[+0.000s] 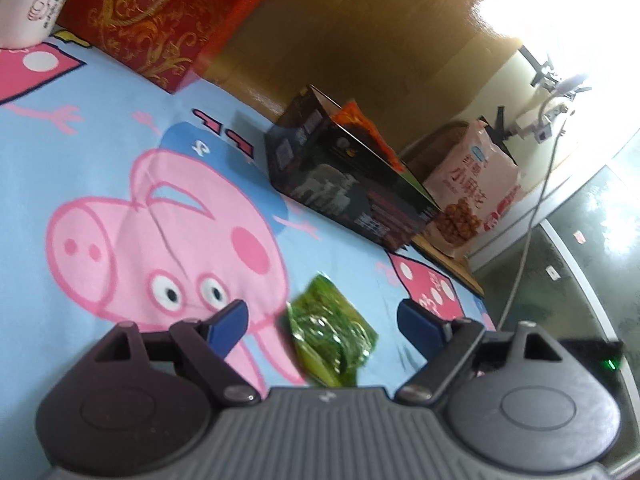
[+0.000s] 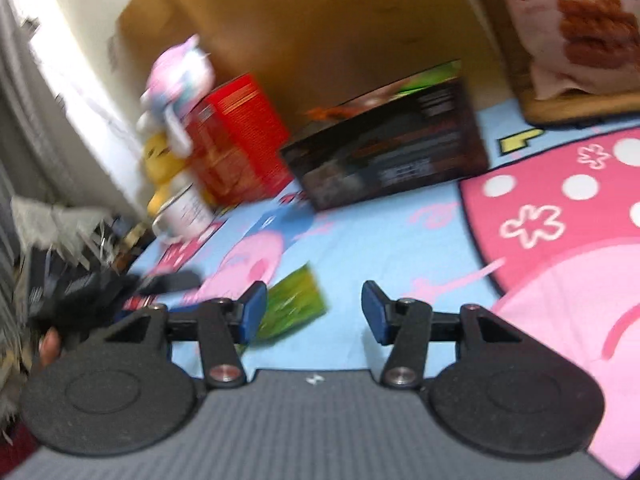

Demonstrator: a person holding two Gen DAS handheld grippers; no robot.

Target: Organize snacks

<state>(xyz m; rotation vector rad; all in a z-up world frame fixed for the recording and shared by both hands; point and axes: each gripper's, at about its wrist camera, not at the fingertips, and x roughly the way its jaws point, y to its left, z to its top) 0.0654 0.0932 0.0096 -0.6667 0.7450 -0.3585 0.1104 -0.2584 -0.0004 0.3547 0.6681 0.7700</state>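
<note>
A small green snack packet [image 1: 330, 334] lies on the blue cartoon-pig cloth [image 1: 120, 152]. My left gripper [image 1: 322, 326] is open, with the packet between its blue fingertips [image 1: 228, 326] and not gripped. An open black box [image 1: 344, 176] holding an orange snack bag [image 1: 362, 124] stands beyond it. A pink snack bag [image 1: 470, 192] stands to its right. In the blurred right wrist view, my right gripper [image 2: 314, 310] is open and empty. The green packet [image 2: 292, 306] lies by its left fingertip. The black box [image 2: 392, 148] sits further back.
A red gift bag [image 1: 160, 12] and a white cup [image 1: 32, 4] stand at the cloth's far left. A cable [image 1: 532, 216] hangs off the right edge. In the right wrist view a red box [image 2: 236, 140], plush toys [image 2: 172, 92] and a white mug [image 2: 184, 212] stand at left.
</note>
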